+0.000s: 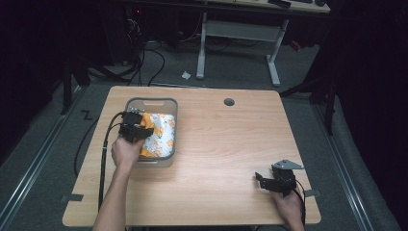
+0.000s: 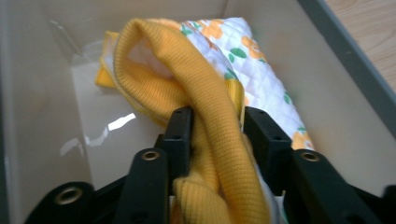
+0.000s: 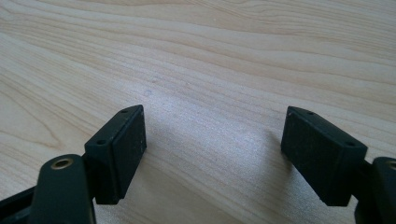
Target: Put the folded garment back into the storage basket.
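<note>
A wooden table (image 1: 216, 144) seen from above, with a grey plastic bin (image 1: 168, 103) at its left side. Inside the bin lies a quilted white garment printed with orange flowers and green leaves (image 1: 161, 132), trimmed in ribbed yellow-orange knit. Much of it is hidden in this view by the left gripper (image 1: 134, 126) and the hand behind it, and what kind of garment it is cannot be made out.

In the left gripper view, the left gripper (image 2: 217, 130) has its two black jaws clamped on a thick roll of the ribbed yellow cuff (image 2: 205, 107) — the fabric bulges out above and below the pads. The floral quilted part (image 2: 261, 79) lies just beyond and to the right, resting against the bin's pale inner wall (image 2: 42, 93). The garment's lower end is cut off by the frame.

The right gripper (image 1: 272, 180) sits near the table's front right corner, well apart from the bin. In its own view, the right gripper (image 3: 212, 149) has its jaws spread wide over bare wood — nothing between them.
</note>
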